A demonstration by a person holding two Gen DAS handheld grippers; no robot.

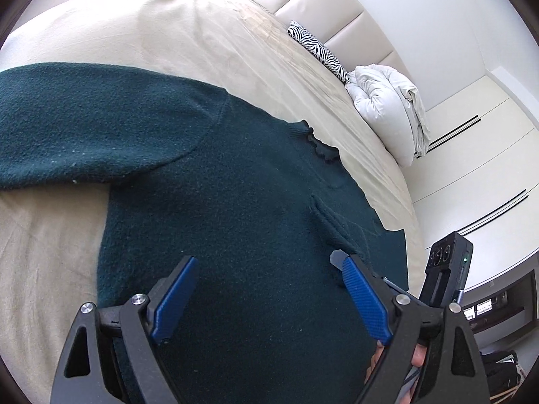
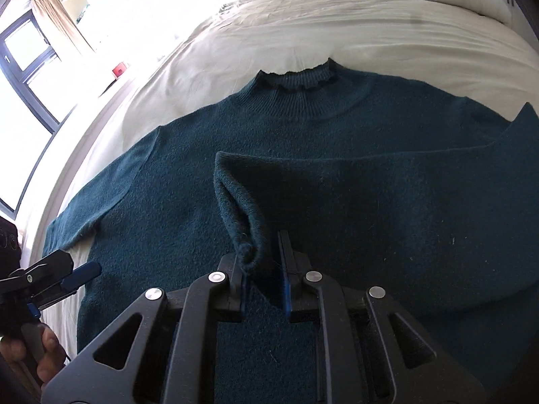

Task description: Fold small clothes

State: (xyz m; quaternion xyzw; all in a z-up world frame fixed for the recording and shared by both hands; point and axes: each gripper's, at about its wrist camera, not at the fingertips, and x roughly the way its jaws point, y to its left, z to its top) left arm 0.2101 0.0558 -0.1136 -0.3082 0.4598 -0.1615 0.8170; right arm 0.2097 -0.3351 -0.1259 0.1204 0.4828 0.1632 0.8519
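Observation:
A dark green knitted sweater [image 2: 303, 128] lies flat on the beige bed sheet [image 2: 337, 27], collar [image 2: 296, 79] pointing away. One sleeve [image 2: 387, 181] is folded across the body, and my right gripper [image 2: 264, 269] is shut on that sleeve's cuff [image 2: 247, 252], holding it above the sweater's middle. The other sleeve [image 2: 87, 208] lies stretched out to the left. My left gripper [image 1: 266, 262] is open and empty, hovering over the sweater's body [image 1: 235, 202]; it also shows in the right wrist view [image 2: 77, 272] at the sweater's left edge.
A zebra-print pillow [image 1: 320, 50] and a white bundled duvet [image 1: 387, 107] lie at the head of the bed by the padded headboard [image 1: 337, 10]. White wardrobe doors [image 1: 478, 168] stand beyond the bed's side. A window [image 2: 30, 54] is at the far left.

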